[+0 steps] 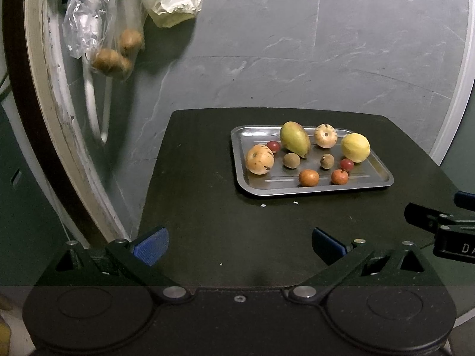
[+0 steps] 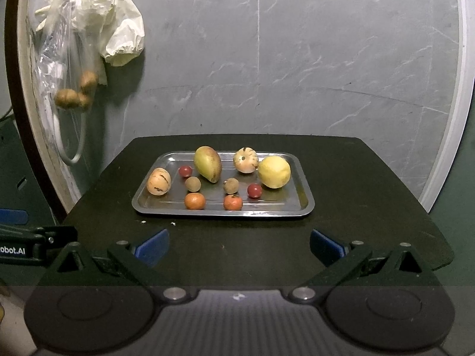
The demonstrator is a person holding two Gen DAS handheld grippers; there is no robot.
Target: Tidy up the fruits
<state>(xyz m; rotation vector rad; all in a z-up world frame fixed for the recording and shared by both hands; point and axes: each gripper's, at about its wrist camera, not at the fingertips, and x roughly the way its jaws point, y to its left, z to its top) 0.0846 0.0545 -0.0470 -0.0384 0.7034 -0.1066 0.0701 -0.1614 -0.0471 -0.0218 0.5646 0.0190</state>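
While both pairs of blue-padded fingers stand spread wide and hold nothing, the left gripper [image 1: 240, 247] and the right gripper [image 2: 239, 247] hover side by side over the near part of a dark surface [image 2: 371, 237], each just showing at the edge of the other's view. A few pale crumbs [image 2: 173, 223] lie on the surface just in front of a steel tray [image 2: 305, 204], which sits farther back, well apart from both grippers, a little right of the left gripper's line and almost straight ahead of the right one.

All the fruit lies in the tray. Along its near edge are two small orange fruits [image 2: 194, 201], one left and one right of centre. Behind them lie two small brown round fruits [image 2: 193, 184], and a small red fruit [image 2: 254, 190] sits just right of the right-hand brown one; a second red fruit [image 2: 185, 171] lies farther back on the left. At the left end is a pale striped melon-like fruit [image 2: 158, 181], with another one [image 2: 245, 160] at the far edge. A green-yellow mango [image 2: 207, 163] lies tilted at the far middle, and a yellow round fruit [image 2: 273, 172] sits at the far right, just beside the second striped fruit.

Beyond the surface stands a grey marbled wall [image 2: 326, 59]. On its far left hang a clear plastic bag [image 2: 56, 59] holding brown fruits and a crumpled cream bag [image 2: 118, 29].
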